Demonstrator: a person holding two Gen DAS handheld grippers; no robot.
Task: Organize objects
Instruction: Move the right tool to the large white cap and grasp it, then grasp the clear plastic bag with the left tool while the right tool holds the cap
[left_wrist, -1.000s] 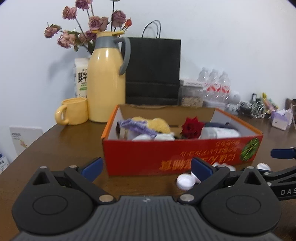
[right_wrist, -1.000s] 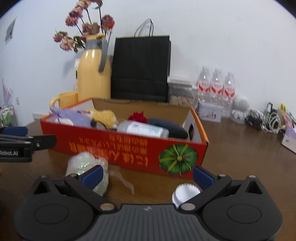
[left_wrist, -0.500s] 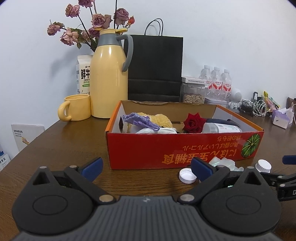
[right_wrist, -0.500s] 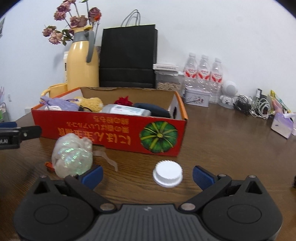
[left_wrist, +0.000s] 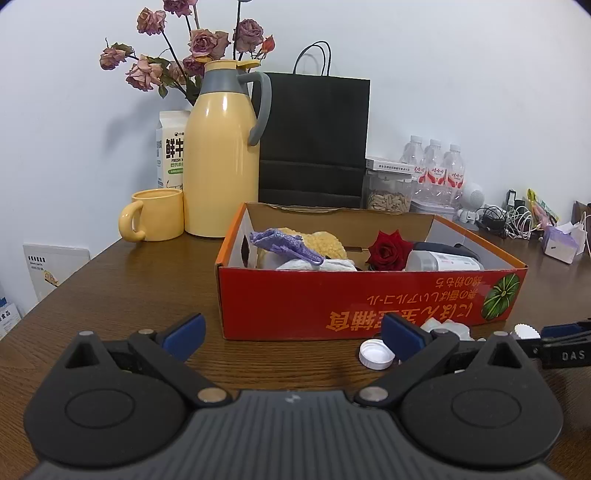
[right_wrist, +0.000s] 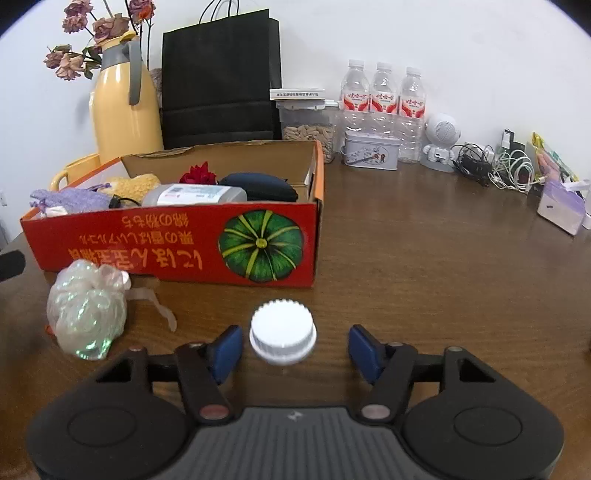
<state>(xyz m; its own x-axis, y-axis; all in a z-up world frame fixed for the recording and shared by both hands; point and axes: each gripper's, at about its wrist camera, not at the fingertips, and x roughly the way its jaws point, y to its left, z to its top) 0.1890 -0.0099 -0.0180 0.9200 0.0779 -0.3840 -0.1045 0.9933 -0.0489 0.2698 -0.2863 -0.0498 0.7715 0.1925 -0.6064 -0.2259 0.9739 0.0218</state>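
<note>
Already the red box (right_wrist: 177, 247) holds several items; a ribbed white cap (right_wrist: 282, 332), an upturned cap (left_wrist: 376, 353) and an iridescent bag (right_wrist: 86, 314) lie before it. My right gripper (right_wrist: 295, 347) brackets the ribbed cap, fingers apart; my left gripper (left_wrist: 291, 332) hovers open and empty.

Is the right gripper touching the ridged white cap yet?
Apart. The right wrist view shows the white cap sitting between the open fingers of the right gripper, with brown table visible on both sides of it.

One red box (right_wrist: 177, 247); two white caps, ridged (right_wrist: 282, 336) and upturned (left_wrist: 376, 353); three water bottles (right_wrist: 384, 96); one yellow jug (left_wrist: 221, 162); one mug (left_wrist: 155, 214); one black bag (right_wrist: 221, 77).
</note>
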